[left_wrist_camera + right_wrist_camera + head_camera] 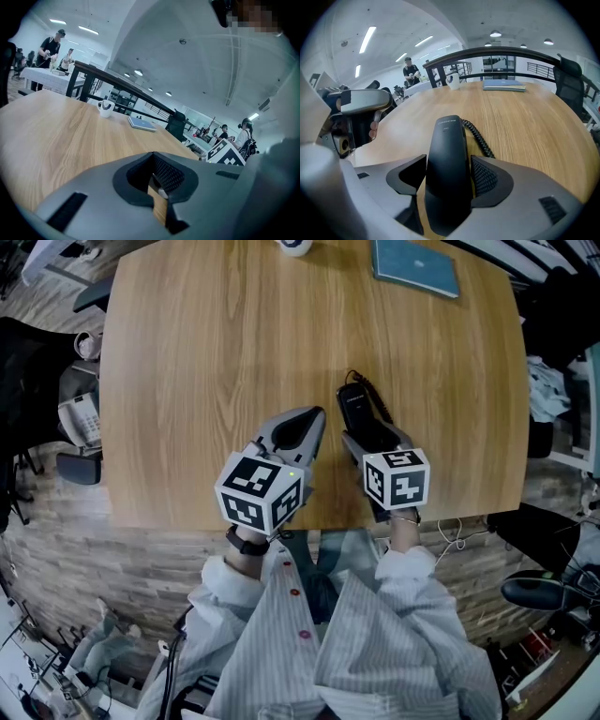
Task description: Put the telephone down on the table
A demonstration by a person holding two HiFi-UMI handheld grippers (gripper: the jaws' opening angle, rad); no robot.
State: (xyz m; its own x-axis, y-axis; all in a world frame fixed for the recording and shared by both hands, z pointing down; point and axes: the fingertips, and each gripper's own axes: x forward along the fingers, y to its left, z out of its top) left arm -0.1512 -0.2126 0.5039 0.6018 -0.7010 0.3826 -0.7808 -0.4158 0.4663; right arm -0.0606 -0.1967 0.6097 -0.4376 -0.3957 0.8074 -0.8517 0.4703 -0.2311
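Two grippers are held over the near edge of the table [206, 362]. The telephone [354, 405] is clamped across its middle by the right gripper [367, 439], with its cord [480, 138] trailing far-right; contact with the wood cannot be confirmed. The left gripper [302, 427], jaws drawn together on nothing, lies just to the left. The telephone should be lowered level until fully supported, then released.

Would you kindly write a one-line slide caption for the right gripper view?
Right gripper clamps a black telephone handset, its coiled cord trailing over the wooden table.
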